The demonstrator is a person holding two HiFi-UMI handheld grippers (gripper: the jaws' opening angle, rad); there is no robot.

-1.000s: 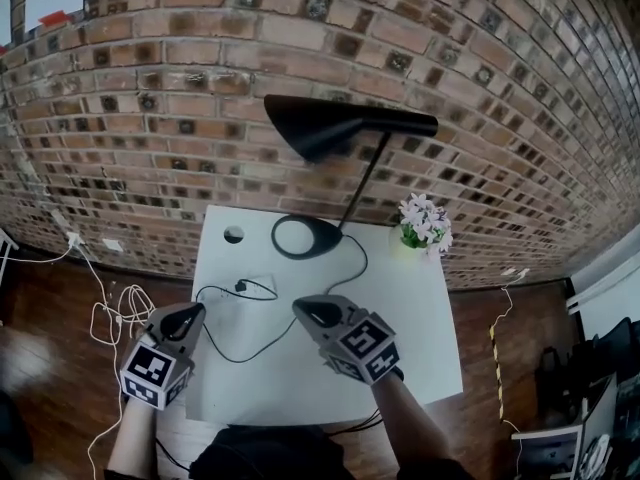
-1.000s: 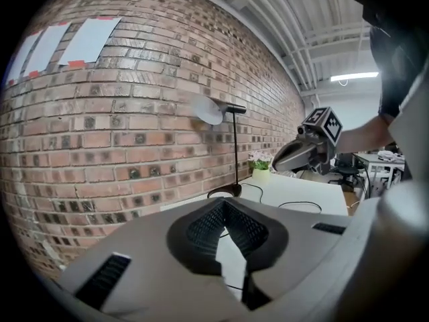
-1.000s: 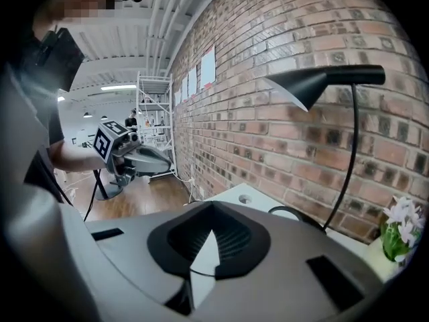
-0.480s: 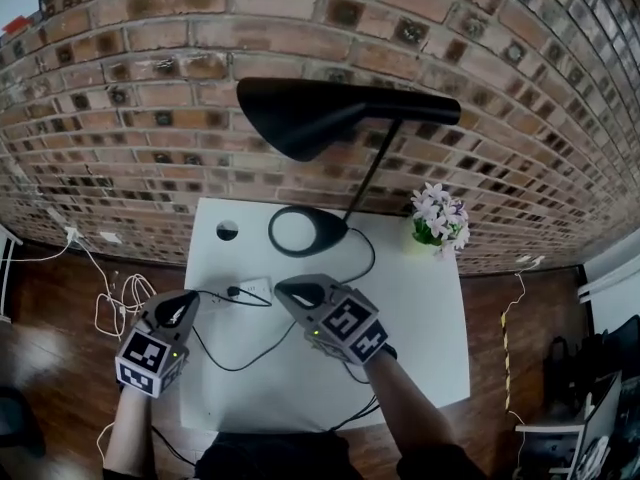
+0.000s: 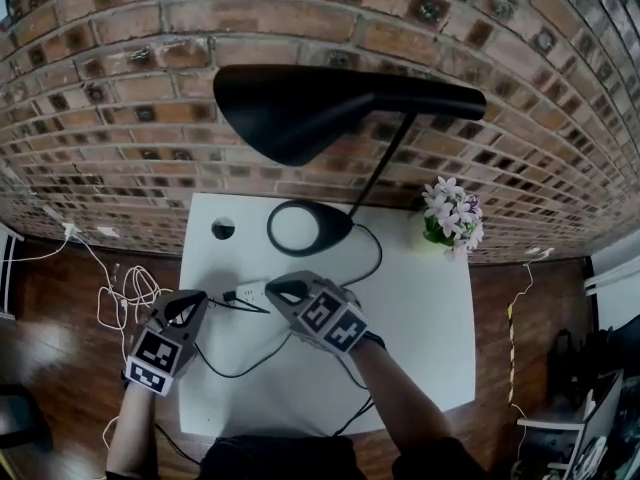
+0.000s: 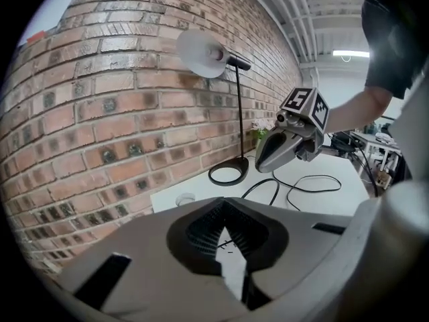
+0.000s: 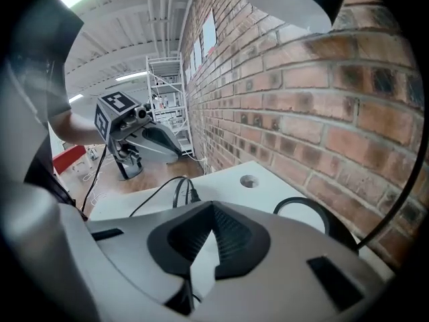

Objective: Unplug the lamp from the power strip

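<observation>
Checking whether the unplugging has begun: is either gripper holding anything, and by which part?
Nothing is held. The left gripper and the right gripper both have their jaws shut with nothing between them.

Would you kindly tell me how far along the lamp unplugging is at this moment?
Done: nothing yet; the lamp's plug sits in the power strip. In hand: nothing; left claw and right claw hover shut on either side of it. Left: grip the plug, pull it out.
</observation>
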